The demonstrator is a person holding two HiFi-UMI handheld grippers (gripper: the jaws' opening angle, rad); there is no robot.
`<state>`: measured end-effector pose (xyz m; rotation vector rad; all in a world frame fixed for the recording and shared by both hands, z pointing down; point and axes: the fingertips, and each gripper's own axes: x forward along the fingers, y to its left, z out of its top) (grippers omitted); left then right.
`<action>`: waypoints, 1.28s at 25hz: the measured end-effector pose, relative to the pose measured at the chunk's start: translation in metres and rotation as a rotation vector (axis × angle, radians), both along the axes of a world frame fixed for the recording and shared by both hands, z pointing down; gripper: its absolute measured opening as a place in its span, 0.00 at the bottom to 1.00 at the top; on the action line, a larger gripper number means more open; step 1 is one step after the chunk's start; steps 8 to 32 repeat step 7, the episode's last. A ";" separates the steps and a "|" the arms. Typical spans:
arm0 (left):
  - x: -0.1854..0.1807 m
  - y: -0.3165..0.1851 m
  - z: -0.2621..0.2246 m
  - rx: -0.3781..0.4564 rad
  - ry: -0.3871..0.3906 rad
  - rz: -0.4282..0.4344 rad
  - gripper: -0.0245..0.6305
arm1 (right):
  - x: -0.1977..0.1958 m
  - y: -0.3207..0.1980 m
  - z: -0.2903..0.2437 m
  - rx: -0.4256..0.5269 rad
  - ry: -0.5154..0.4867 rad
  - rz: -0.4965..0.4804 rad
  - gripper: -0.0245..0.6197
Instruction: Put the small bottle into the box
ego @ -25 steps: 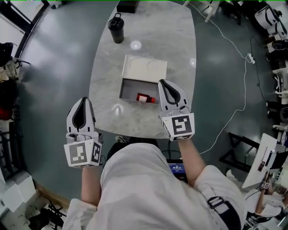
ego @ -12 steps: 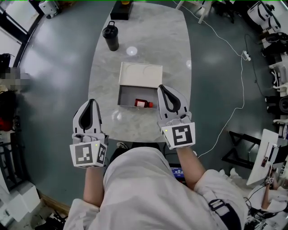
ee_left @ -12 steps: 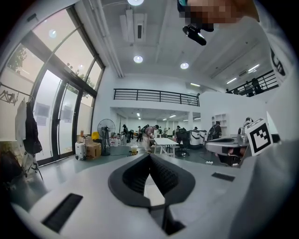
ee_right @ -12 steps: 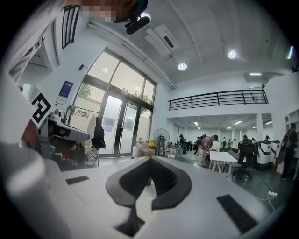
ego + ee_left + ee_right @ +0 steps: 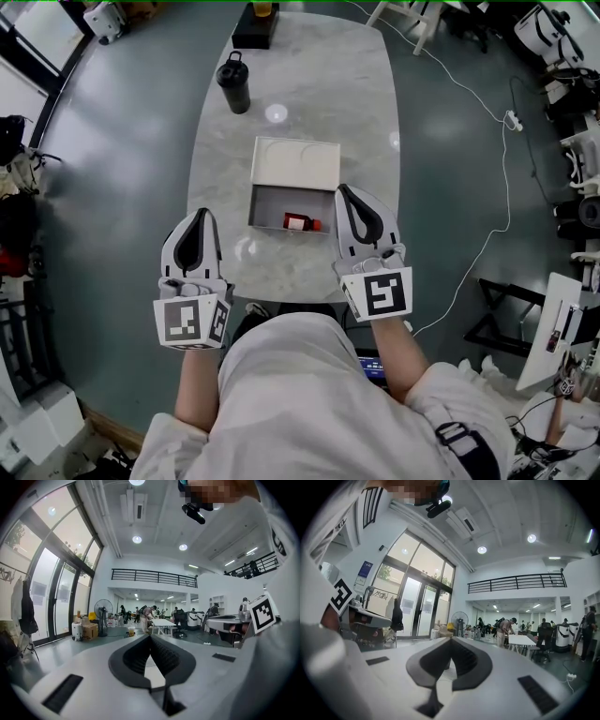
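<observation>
On the head view I see the small bottle (image 5: 300,222) lying on its side inside the open box (image 5: 267,208) on the marble table (image 5: 319,103), with a black tumbler (image 5: 233,82) well beyond it. My 2 tools sit at the near edge: the left gripper (image 5: 200,218) apart from the box, the right gripper (image 5: 349,193) just beside the box's right end. In the left gripper view its jaws are pressed together on nothing. In the right gripper view its jaws also meet, empty.

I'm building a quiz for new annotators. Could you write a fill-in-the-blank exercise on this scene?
1. The bottle lies ___ the box.
2. The left gripper and the right gripper both have their jaws ___.
3. The flask on the table is ___ in colour.

Missing words: inside; shut; black.
</observation>
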<state>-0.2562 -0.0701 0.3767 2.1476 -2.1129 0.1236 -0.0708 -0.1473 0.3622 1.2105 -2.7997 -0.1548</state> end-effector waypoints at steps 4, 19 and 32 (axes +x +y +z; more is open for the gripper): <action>0.000 0.000 -0.004 0.006 0.000 0.004 0.07 | -0.001 0.001 -0.007 0.015 -0.016 0.002 0.08; 0.001 0.000 -0.005 0.008 -0.001 0.007 0.07 | -0.001 0.003 -0.010 0.018 -0.019 0.003 0.08; 0.001 0.000 -0.005 0.008 -0.001 0.007 0.07 | -0.001 0.003 -0.010 0.018 -0.019 0.003 0.08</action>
